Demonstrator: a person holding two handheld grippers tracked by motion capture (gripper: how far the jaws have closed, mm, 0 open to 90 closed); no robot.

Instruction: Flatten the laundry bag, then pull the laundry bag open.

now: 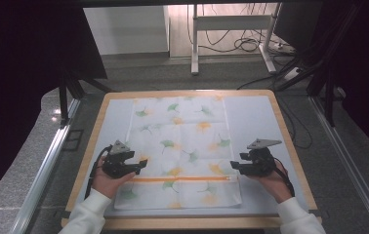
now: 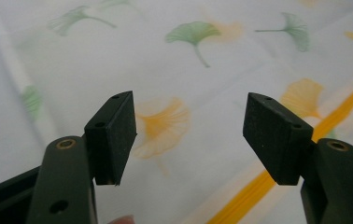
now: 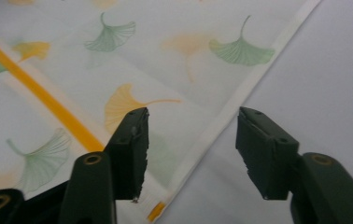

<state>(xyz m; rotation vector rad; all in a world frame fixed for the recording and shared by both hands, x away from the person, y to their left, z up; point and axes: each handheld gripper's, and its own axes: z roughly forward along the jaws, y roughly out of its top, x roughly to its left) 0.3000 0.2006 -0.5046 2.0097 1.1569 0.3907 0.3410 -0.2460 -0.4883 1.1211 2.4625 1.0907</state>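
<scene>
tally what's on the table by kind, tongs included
Leaf-print cloth with an orange stripe, lying flat: 1
Pale mat under the cloth: 1
Tongs, both open with nothing between the jaws: 2, left tongs at the cloth's left edge, right tongs at its right edge
Total: 4
</scene>
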